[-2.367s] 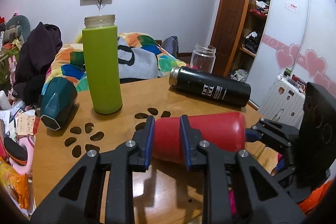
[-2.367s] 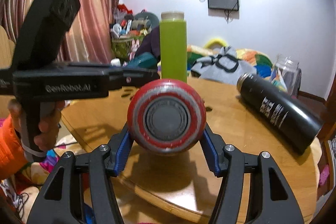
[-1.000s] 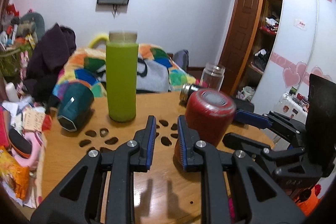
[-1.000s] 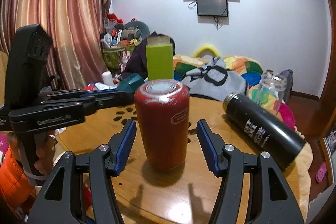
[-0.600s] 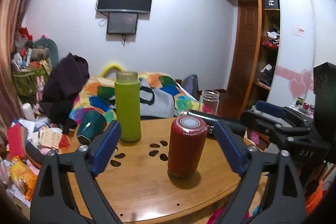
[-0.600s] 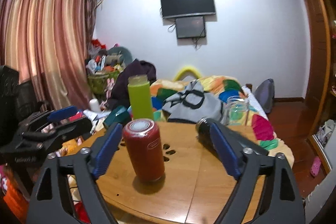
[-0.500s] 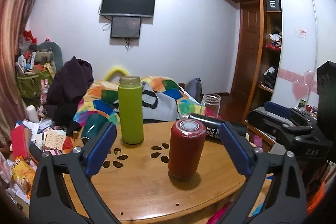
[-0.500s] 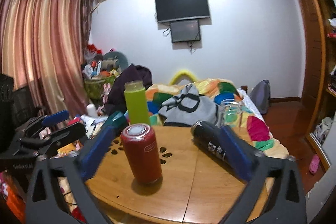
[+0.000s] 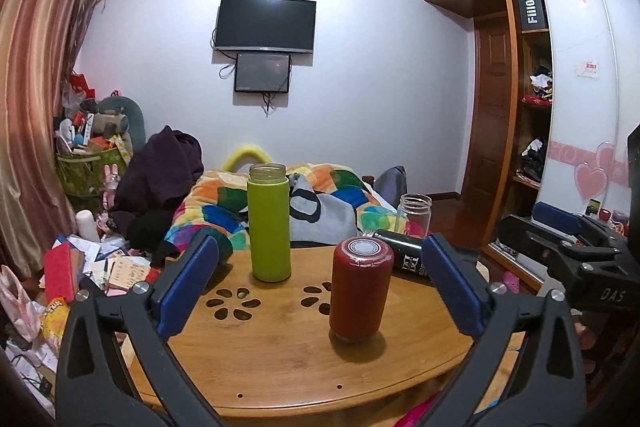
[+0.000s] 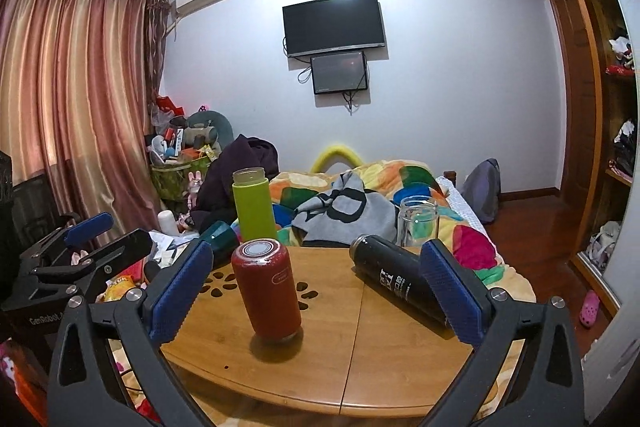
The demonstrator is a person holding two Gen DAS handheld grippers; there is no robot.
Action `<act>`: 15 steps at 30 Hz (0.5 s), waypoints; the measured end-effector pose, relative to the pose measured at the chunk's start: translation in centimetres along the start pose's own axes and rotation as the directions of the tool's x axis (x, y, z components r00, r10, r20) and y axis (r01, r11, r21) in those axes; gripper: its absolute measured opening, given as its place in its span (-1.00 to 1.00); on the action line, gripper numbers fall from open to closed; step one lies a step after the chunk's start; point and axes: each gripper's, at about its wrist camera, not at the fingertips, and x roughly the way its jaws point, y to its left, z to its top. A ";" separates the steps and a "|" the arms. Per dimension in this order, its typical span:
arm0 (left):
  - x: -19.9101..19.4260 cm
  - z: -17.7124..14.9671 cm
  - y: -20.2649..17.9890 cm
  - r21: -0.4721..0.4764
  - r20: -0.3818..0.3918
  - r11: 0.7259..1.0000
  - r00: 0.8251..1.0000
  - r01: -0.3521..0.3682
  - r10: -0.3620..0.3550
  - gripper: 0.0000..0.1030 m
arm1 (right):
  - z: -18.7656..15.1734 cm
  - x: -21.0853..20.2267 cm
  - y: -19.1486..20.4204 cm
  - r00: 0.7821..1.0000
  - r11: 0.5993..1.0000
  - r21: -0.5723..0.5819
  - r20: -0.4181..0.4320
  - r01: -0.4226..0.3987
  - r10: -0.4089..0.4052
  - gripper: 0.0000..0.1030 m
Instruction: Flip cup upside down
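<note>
The red cup (image 9: 360,289) stands upside down on the wooden table (image 9: 280,359), its grey-ringed base up. It also shows in the right wrist view (image 10: 267,291). My left gripper (image 9: 320,287) is wide open and empty, held back from the table with the cup seen between its blue pads (image 9: 185,285). My right gripper (image 10: 316,291) is wide open and empty too, pulled back from the table's near edge. Each gripper appears at the edge of the other's view: the right one (image 9: 568,239) and the left one (image 10: 80,247).
A green bottle (image 9: 269,223) stands upright behind the red cup. A black bottle (image 10: 396,279) lies on its side at the right. A clear glass jar (image 10: 418,221) stands at the far edge, and a teal cup (image 10: 218,235) lies at the left.
The red cup went from held sideways by both grippers to standing base up on the table. Both grippers let go, opened wide and drew back from the table.
</note>
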 end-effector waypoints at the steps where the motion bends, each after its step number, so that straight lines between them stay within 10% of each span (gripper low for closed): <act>1: -0.1 -0.1 -0.1 0.001 0.003 1.000 1.000 -0.001 0.001 1.00 | 0.0 -0.1 0.0 1.000 1.000 0.002 0.000 -0.001 0.001 1.00; 15: -1.0 -0.2 -0.7 0.024 0.033 0.999 0.999 -0.028 0.027 1.00 | -0.3 -0.8 0.3 1.000 1.000 -0.001 0.009 -0.010 0.010 1.00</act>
